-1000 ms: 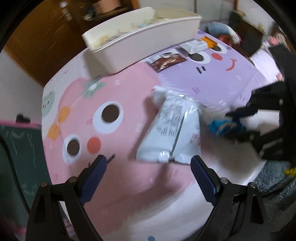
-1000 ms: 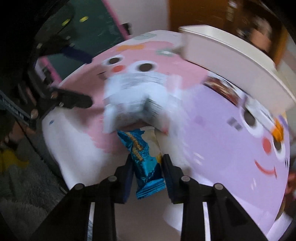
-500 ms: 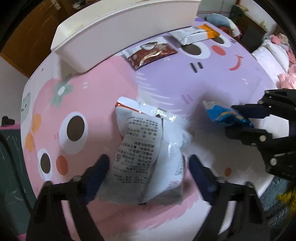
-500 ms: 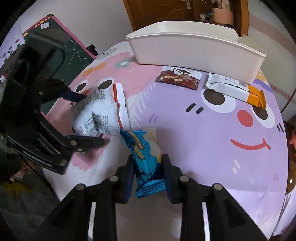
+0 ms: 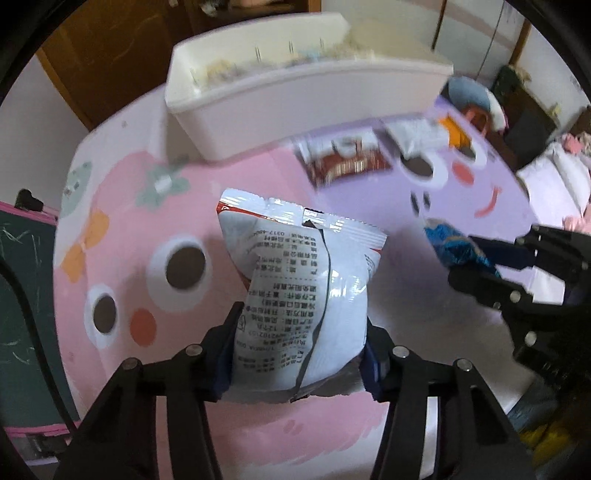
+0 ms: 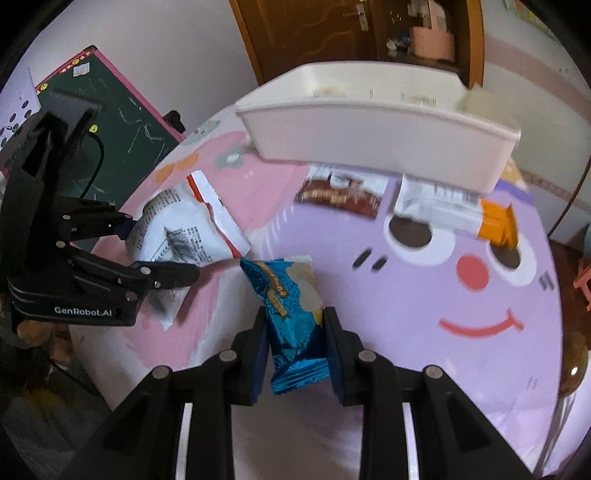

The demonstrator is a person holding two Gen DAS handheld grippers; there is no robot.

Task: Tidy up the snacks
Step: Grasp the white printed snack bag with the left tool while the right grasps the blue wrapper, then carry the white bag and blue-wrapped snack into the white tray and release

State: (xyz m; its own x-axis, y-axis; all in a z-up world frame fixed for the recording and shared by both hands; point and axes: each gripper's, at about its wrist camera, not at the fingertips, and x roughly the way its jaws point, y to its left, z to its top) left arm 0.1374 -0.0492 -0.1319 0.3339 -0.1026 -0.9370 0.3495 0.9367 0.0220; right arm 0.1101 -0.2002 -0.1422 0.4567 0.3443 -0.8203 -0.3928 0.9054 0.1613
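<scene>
My left gripper is shut on a white snack bag with black print, held above the pink side of the table; it also shows in the right wrist view. My right gripper is shut on a blue snack packet, also seen in the left wrist view. A long white bin stands at the far side of the table, and shows in the left wrist view too. A brown packet and a white-and-orange packet lie in front of it.
The round table has a pink and purple cartoon-face cover. A green chalkboard stands to the left. A wooden door is behind the bin. Furniture and bedding lie at the far right.
My left gripper has closed in on the white bag and taken hold of it, lifting it. My right gripper has kept hold of the blue packet and raised it towards the bin.
</scene>
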